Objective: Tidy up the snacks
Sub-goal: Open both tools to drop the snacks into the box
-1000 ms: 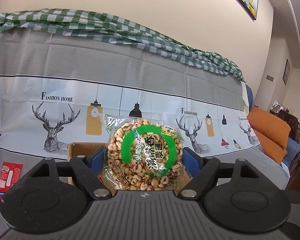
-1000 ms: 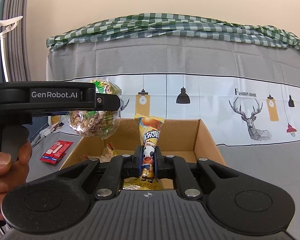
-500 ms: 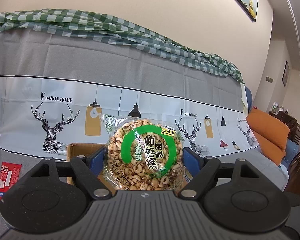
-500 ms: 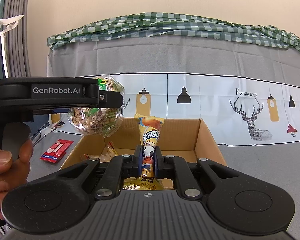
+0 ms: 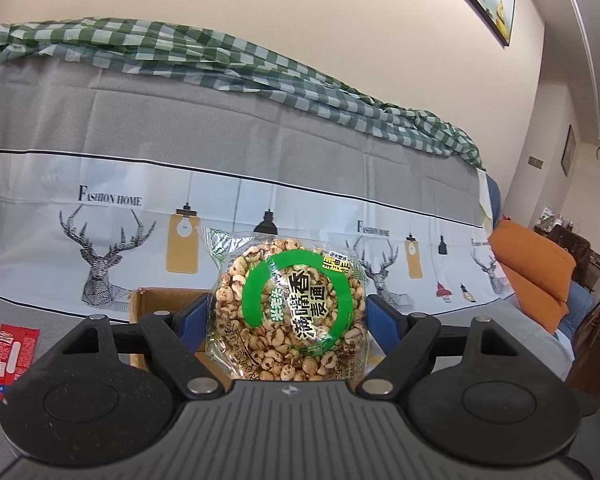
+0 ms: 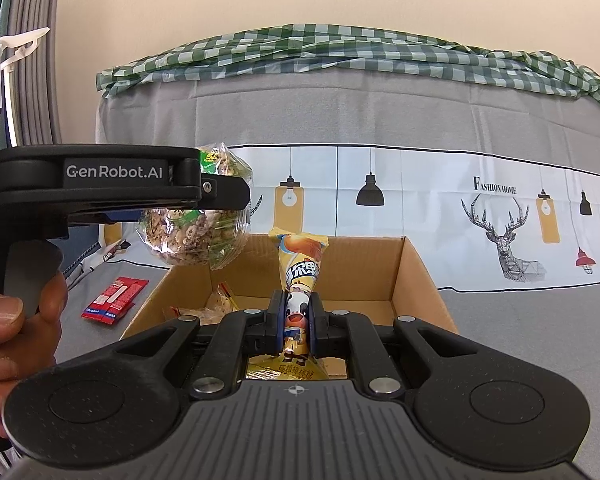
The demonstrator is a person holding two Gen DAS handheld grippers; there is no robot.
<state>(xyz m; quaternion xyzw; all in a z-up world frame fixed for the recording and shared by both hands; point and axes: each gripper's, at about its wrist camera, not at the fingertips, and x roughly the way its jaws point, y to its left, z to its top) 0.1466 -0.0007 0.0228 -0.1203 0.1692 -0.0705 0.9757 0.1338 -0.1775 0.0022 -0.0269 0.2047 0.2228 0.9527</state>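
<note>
The open brown cardboard box sits on the grey cloth-covered surface in front of the deer-and-lamp printed backdrop, and serves as the landmark. Above the box's left wall hangs the round clear-wrapped puffed-grain cake with a green ring label, clamped flat-edge to flat-edge between the widely spread jaws of the left gripper; a hand grips that tool's handle. The disc looks light but brittle, and its film is slick and crinkly, so holding it across the rim with modest pressure seems wiser than squeezing the faces. Over the box's near edge, the right gripper is pinched narrowly on the yellow cone-shaped lollipop packet with a cartoon cow, which stands upright. That packet appears light and soft-walled; the waist where it is pinched looks the firmest hold. Inside the box, by its left wall, lies a small crinkled snack bag. Left of the box, on the cloth, rest flat red sachets, thin and likely hard to pick up.
</note>
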